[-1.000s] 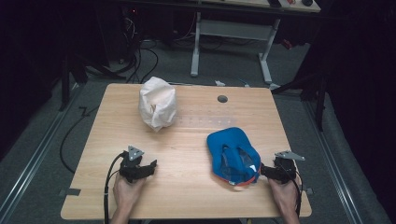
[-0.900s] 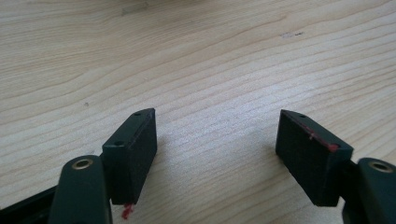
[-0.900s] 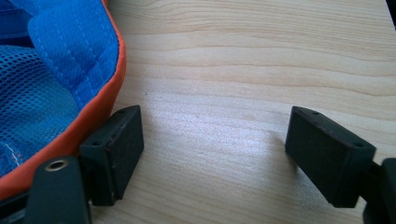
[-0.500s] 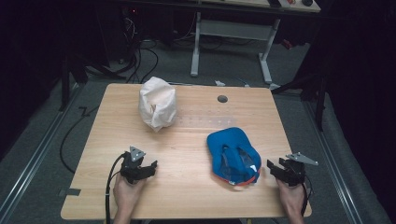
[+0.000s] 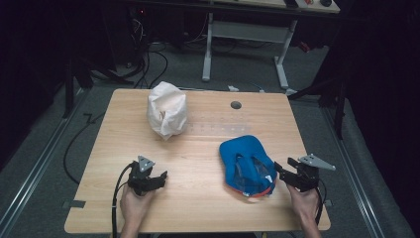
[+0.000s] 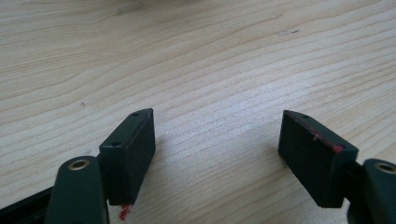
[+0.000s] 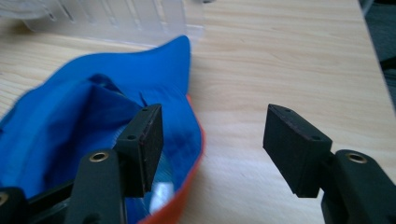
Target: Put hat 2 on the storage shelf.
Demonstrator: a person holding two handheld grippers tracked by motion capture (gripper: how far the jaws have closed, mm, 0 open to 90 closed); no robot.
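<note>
- Since a second ago the right hand-held gripper [image 5: 283,171] has drawn back from the blue cap [image 5: 246,161] toward the right edge of the counter [image 5: 208,148] and lifted a little; its jaws, closed in partway half a second ago, have just been opening again, with nothing pressed between them.
- Right hand-held gripper: jaws stand apart. In the right gripper view [image 7: 212,140] one jaw hangs over the cap's [image 7: 79,126] edge and the other over bare wood, and the pads do not pinch the cloth.
- Right hand [image 5: 304,203] comes in from the bottom of the high view, gripping the tool from behind, jaws aimed left toward the cap, grey plate on top.
- Left hand-held gripper [image 5: 157,179]: unmoved, jaws apart over bare counter, nothing between them in the left gripper view [image 6: 217,144].
- Left hand [image 5: 133,203] rests near the front edge, the tool pointing right and slightly away, its cable trailing back along the forearm.
- Blue cap: lies upside down on the counter's right front part, just beside the right jaws, orange trim on its near edge.
- White bag [image 5: 167,109]: crumpled, on the far left part of the counter, well apart from both hands.
- Clear plastic tray [image 7: 112,18] lies beyond the cap, between it and the bag.
</note>
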